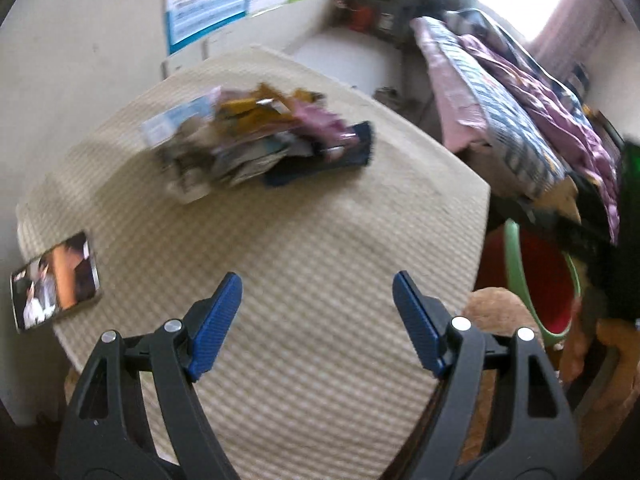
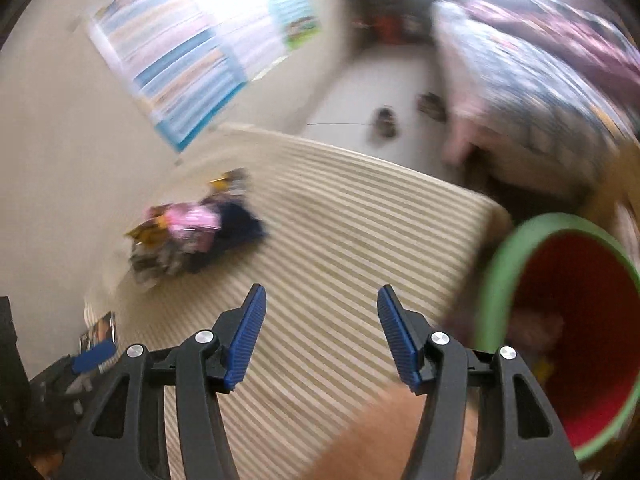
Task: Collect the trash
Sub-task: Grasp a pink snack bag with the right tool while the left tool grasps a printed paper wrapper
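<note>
A heap of crumpled wrappers and paper trash point(image 1: 256, 140) lies on the far part of a beige striped table point(image 1: 304, 248); the right wrist view shows the same trash heap point(image 2: 192, 236) at the table's point(image 2: 320, 240) left side, blurred. My left gripper point(image 1: 317, 300) hovers open over the table's near part, nothing between its blue pads. My right gripper point(image 2: 322, 320) is also open and empty, over the table's near edge. A red bin with a green rim point(image 2: 576, 320) stands just right of the table, and the bin point(image 1: 544, 280) shows partly hidden in the left wrist view.
A phone point(image 1: 54, 280) with a lit screen lies at the table's left edge. A bed with piled pink and patterned bedding point(image 1: 520, 112) fills the right side. Posters point(image 1: 208, 4) hang on the wall behind. Shoes point(image 2: 386, 122) lie on the floor beyond the table.
</note>
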